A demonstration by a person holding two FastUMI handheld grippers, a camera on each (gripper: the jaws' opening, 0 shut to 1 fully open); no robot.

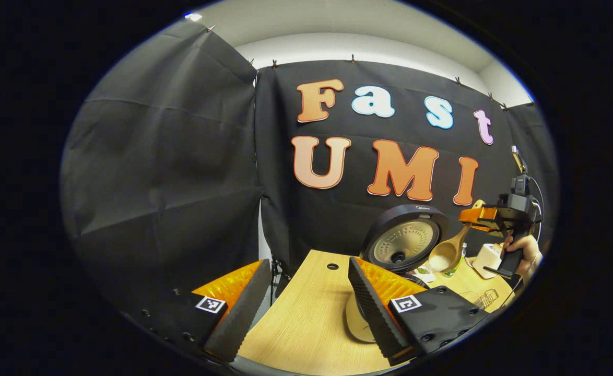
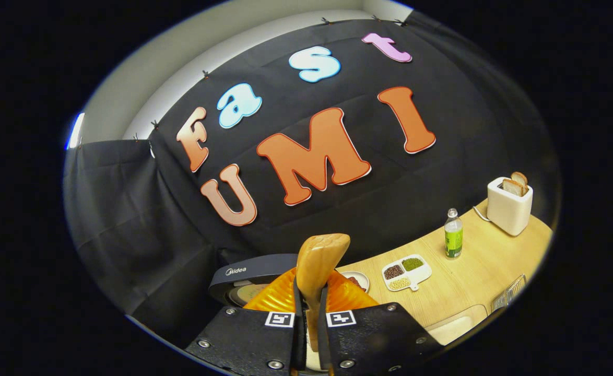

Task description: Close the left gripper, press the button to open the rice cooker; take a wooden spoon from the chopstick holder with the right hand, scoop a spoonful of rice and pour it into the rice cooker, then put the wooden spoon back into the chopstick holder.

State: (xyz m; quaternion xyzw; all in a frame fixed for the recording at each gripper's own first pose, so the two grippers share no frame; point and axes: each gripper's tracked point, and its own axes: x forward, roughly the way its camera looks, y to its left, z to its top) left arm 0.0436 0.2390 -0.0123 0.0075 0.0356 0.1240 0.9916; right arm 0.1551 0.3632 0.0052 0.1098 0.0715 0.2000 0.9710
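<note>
The left tongs [image 1: 306, 297] stand with their two fingers spread wide apart, nothing between them, tilted upward; the right tongs [image 2: 310, 313] have both fingers pressed close together on the handle of the wooden spoon [image 2: 319, 266], which rises upright between them; in the left gripper view the right tongs [image 1: 476, 218] show farther off at the right, raised high and pointing leftward, the spoon's bowl hanging down from them; a hand [image 1: 520, 249] grips their handle from below.
</note>
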